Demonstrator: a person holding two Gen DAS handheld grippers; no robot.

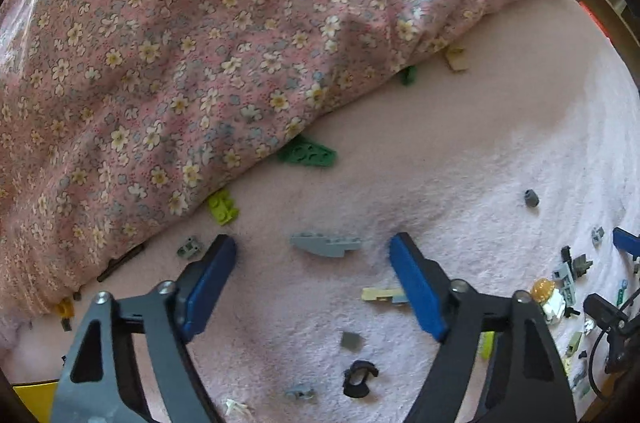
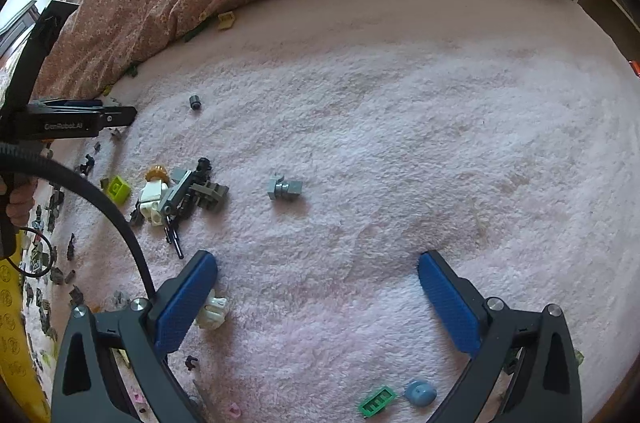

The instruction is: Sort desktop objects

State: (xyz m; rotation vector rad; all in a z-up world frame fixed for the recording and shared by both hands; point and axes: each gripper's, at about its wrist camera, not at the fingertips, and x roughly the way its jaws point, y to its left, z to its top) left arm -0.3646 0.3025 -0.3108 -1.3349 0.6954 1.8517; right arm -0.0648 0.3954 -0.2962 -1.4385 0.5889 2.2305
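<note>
Small toy bricks lie scattered on a pink fluffy blanket (image 1: 460,183). My left gripper (image 1: 314,243) points down at it, open, its blue pads on either side of a grey curved brick (image 1: 326,244) without touching it. A pale yellow piece (image 1: 382,294) lies by its right finger. My right gripper (image 2: 318,263) is open over bare blanket (image 2: 400,143), holding nothing. A grey block (image 2: 285,188) lies ahead of it. A white minifigure with an orange helmet (image 2: 154,193) lies in a heap of grey and black parts (image 2: 192,191). A white piece (image 2: 212,313) sits by its left finger.
A pink floral quilt (image 1: 200,43) is bunched along the far side, with green bricks (image 1: 308,154) and a lime brick (image 1: 223,207) at its edge. A green brick (image 2: 378,401) and a blue dome (image 2: 420,392) lie near the right gripper. A yellow container (image 2: 12,323) stands at the left.
</note>
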